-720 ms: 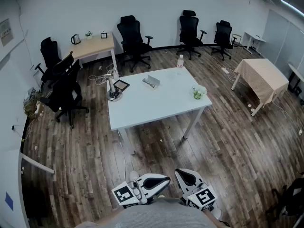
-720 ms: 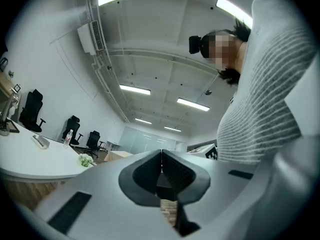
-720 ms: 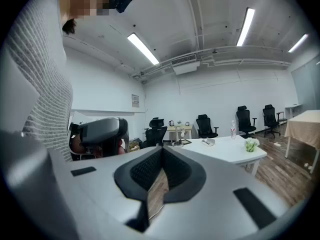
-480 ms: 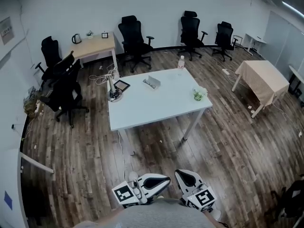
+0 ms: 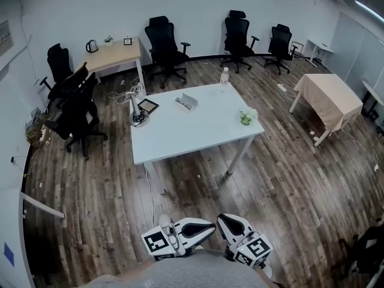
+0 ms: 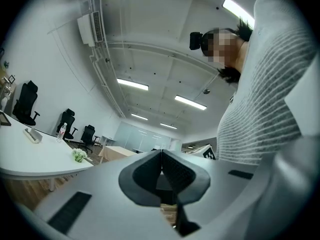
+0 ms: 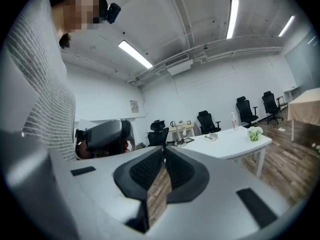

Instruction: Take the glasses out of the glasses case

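Both pairs of jaws are pressed together on nothing, the left gripper (image 6: 161,158) and right gripper (image 7: 164,156) held low by the person's sweater (image 5: 192,273), well apart from the glasses case (image 5: 187,102) lying on the white table (image 5: 180,138).

White table (image 5: 192,131), black chairs (image 5: 162,38), wooden floor (image 5: 288,185).

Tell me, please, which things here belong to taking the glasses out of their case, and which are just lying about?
For the job:
- glasses case, lying open on the white table
- left gripper and right gripper, both shut and empty

Just lying about:
- water bottle
- small plant
- desk lamp
- kettle
- office chairs
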`<state>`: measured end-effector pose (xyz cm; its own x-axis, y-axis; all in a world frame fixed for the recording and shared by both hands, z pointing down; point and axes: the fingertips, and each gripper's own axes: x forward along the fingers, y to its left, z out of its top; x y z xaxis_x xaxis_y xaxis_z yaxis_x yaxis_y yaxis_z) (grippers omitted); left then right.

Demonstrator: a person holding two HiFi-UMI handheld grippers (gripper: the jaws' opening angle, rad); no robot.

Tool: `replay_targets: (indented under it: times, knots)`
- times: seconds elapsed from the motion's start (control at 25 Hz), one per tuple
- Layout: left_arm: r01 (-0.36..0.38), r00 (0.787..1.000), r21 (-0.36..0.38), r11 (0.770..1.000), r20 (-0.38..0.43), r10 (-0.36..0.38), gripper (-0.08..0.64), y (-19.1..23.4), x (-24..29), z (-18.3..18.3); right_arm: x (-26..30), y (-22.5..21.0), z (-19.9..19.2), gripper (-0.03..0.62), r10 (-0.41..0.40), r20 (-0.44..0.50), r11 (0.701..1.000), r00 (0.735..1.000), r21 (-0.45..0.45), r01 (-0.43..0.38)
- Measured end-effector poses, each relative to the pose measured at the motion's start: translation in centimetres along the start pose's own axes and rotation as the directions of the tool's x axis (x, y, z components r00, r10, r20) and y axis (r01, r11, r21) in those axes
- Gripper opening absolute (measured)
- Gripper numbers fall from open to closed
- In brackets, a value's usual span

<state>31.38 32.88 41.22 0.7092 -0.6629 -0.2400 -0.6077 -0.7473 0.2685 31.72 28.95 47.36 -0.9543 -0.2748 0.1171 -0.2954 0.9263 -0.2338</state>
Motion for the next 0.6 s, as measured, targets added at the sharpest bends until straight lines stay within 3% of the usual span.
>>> replay_targets:
  times: [0.28, 0.6]
  knots:
    - [-0.019, 1.000, 0.000, 1.000, -0.011, 0.019, 0.014, 1.8, 0.1, -0.2, 1.5, -0.1, -3.4, 0.017, 0.061, -0.144, 0.998, 0.988, 0.042, -0.055]
    - [-0.136, 0.991, -0.062, 0.989, -0.022, 0.135, 0.012, 8.5, -3.4, -0.1, 6.6, -1.4, -3.6, 0.017, 0.083, -0.176, 0.996, 0.981, 0.024, -0.080]
